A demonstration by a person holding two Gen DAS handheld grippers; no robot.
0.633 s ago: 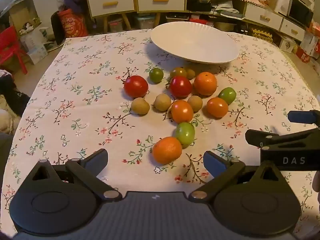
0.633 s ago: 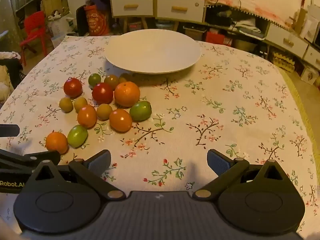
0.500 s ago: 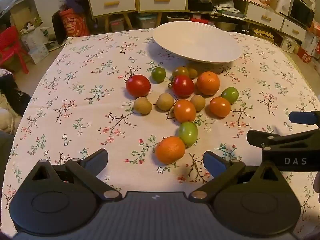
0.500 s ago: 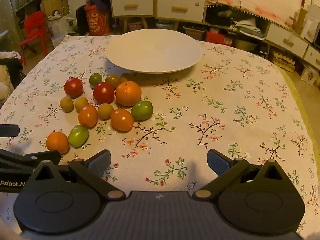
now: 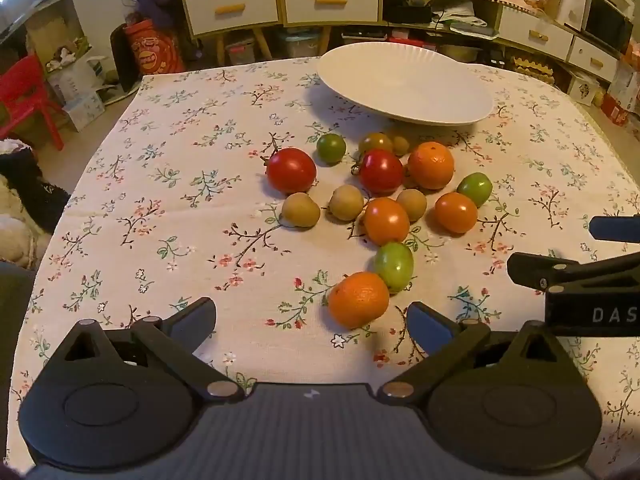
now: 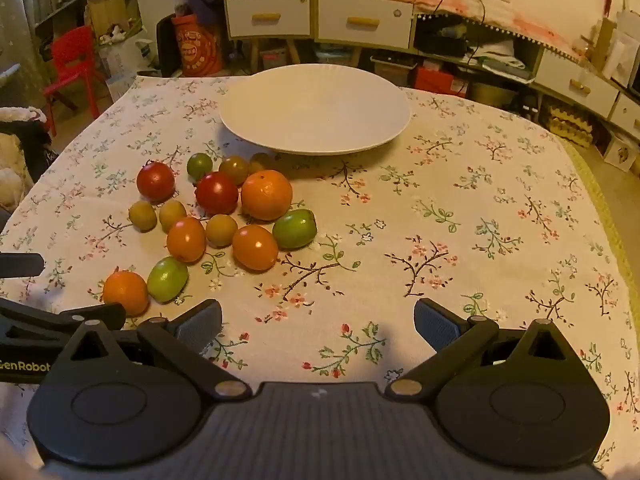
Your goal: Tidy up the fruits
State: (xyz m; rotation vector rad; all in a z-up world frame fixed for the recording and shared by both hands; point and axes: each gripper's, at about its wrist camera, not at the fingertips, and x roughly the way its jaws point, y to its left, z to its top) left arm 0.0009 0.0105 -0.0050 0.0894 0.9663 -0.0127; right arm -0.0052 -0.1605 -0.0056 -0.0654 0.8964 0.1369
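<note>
Flowered tablecloth [image 6: 460, 216] is spread over the whole table. White plate [image 6: 316, 120] is set at the far side, with nothing on it. Fruits [image 6: 224, 216] are bunched just in front of it: red, orange, green and brownish balls. Bare cloth is seen all around them. Left gripper [image 5: 312, 320] and right gripper [image 6: 318, 320] are spread wide, nothing pinched.

Loose fruits [image 5: 384, 200] lie clustered on the floral tabletop [image 5: 160, 200], just in front of a bare white plate [image 5: 404, 80]: two red tomatoes, three green ones, oranges, orange tomatoes and small tan fruits. The nearest orange [image 5: 358, 299] touches a green tomato [image 5: 394, 266].
</note>
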